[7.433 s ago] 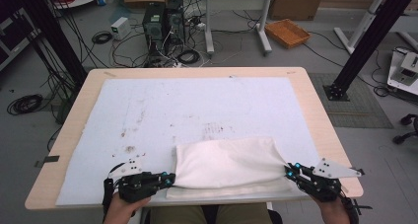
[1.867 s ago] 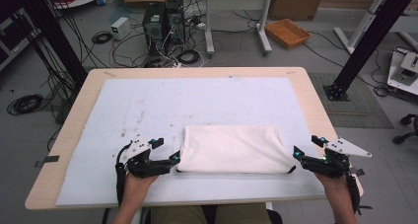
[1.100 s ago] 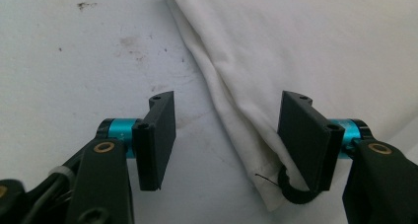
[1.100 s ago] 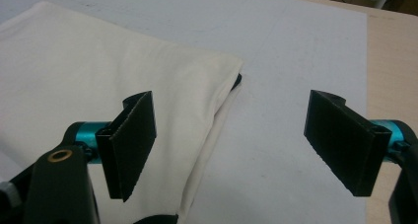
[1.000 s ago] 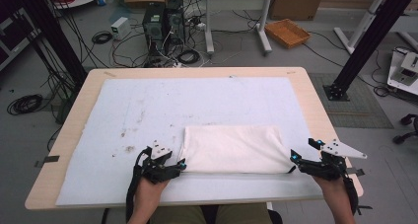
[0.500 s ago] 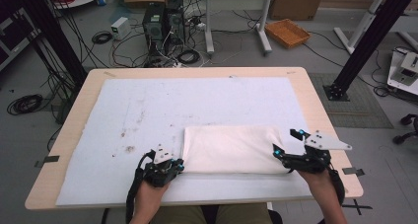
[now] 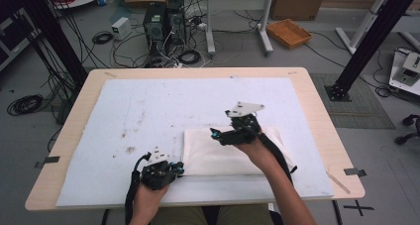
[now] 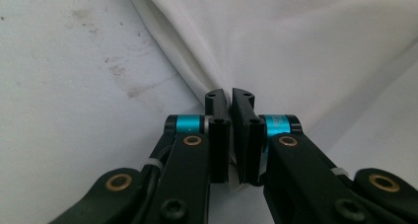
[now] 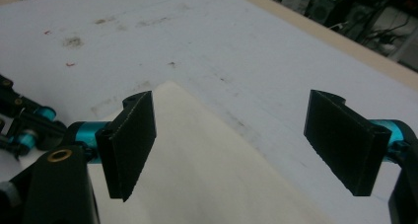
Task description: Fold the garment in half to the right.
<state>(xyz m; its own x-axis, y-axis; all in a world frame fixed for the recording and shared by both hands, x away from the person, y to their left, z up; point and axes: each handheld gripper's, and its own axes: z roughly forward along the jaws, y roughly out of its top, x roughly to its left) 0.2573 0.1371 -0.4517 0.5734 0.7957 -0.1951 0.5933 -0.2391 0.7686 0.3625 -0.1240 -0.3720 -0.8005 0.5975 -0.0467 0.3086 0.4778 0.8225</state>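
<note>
A: Where is the folded white cloth found?

B: It is seen lying flat on the white mat that covers the wooden surface, toward the near edge and right of centre. Stains are noted on the mat to its left.

A: State of the left tool?

B: It is set at the cloth's near-left corner. In the left gripper view the jaws are seen clenched, a pinch of white fabric caught between the pads, with creases fanning away from the pinch. The jaws have just been closing, with the cloth between them.

A: And the right tool?

B: It is held above the cloth's upper middle, pointing leftward in the high view, with the forearm laid across the cloth's right part. In the right gripper view the jaws are seen released and spread wide; nothing is gripped. A corner of the cloth is seen below the gap, with bare mat beyond it.

A: Contact between the right tool and the cloth?

B: It cannot be told.
</note>
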